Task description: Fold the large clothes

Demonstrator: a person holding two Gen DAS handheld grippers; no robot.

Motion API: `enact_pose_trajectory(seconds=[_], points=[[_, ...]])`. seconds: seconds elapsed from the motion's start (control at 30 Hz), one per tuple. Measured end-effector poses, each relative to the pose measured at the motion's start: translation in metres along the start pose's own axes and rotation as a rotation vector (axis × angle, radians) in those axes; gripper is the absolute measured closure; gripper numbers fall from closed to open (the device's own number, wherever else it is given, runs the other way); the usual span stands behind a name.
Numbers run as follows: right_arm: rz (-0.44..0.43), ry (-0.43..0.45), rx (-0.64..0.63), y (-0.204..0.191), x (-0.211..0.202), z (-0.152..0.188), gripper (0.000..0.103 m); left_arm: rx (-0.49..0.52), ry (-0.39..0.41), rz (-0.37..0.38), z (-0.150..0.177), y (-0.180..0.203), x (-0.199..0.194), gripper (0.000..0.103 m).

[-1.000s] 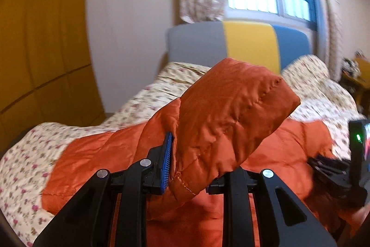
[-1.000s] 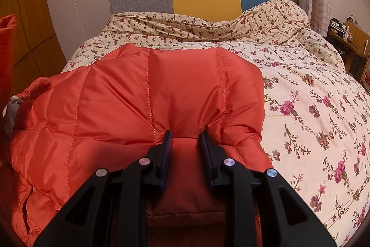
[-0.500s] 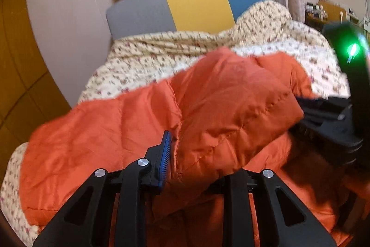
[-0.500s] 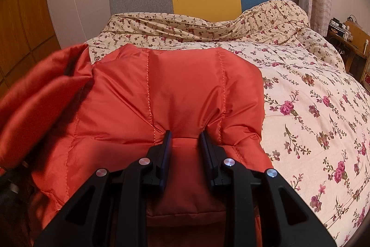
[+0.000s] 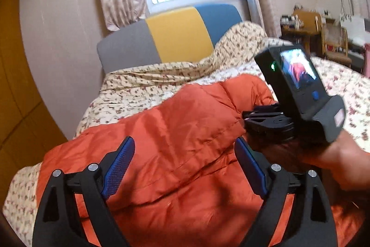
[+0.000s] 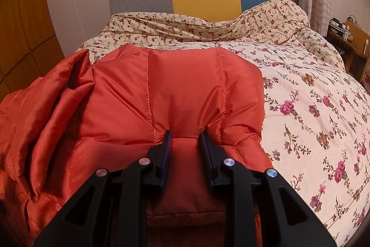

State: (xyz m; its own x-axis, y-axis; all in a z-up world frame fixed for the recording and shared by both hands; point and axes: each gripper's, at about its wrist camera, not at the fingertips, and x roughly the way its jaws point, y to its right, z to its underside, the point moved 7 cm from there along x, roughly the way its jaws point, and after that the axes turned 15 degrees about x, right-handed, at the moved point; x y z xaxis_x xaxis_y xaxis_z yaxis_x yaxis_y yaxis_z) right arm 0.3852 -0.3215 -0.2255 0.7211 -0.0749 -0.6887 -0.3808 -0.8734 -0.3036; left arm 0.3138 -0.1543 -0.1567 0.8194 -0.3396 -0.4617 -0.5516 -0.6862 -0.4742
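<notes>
I find no text, label, brand or number that I can read. The small screen (image 5: 298, 68) on the back of my right-hand unit, at the right of the left wrist view, shows only a blurred picture, with no legible writing.

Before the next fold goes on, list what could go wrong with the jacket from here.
1. The left claw has just been opening; its pads no longer press the orange jacket, so the folded-over sleeve may puff back open.
2. The right claw pinches only a small bunch of slick padding, which might slip.
3. The soft floral quilt could let the fold shift.
</notes>
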Motion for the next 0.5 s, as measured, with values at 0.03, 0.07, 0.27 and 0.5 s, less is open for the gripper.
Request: enact_pose_trajectory(seconds=[0.03,0.07,0.27,0.5], points=[[0.001,0.0,0.0,0.0,0.0,0.0,0.078,-0.033,-0.005,-0.001,0.005,-0.011,-0.004,0.016],[0.001,0.0,-0.001,0.0,0.0,0.0,0.078,-0.073,-0.013,-0.009,0.009,-0.023,-0.006,0.016],[0.0,0.0,0.0,0.0,0.0,0.0,0.078,-0.439,-0.087,-0.186,0.066,-0.133,-0.015,0.018],[0.0,0.001,0.0,0.0,0.0,0.0,0.078,-0.645,-0.225,-0.3,0.125,-0.198,-0.001,0.054]])
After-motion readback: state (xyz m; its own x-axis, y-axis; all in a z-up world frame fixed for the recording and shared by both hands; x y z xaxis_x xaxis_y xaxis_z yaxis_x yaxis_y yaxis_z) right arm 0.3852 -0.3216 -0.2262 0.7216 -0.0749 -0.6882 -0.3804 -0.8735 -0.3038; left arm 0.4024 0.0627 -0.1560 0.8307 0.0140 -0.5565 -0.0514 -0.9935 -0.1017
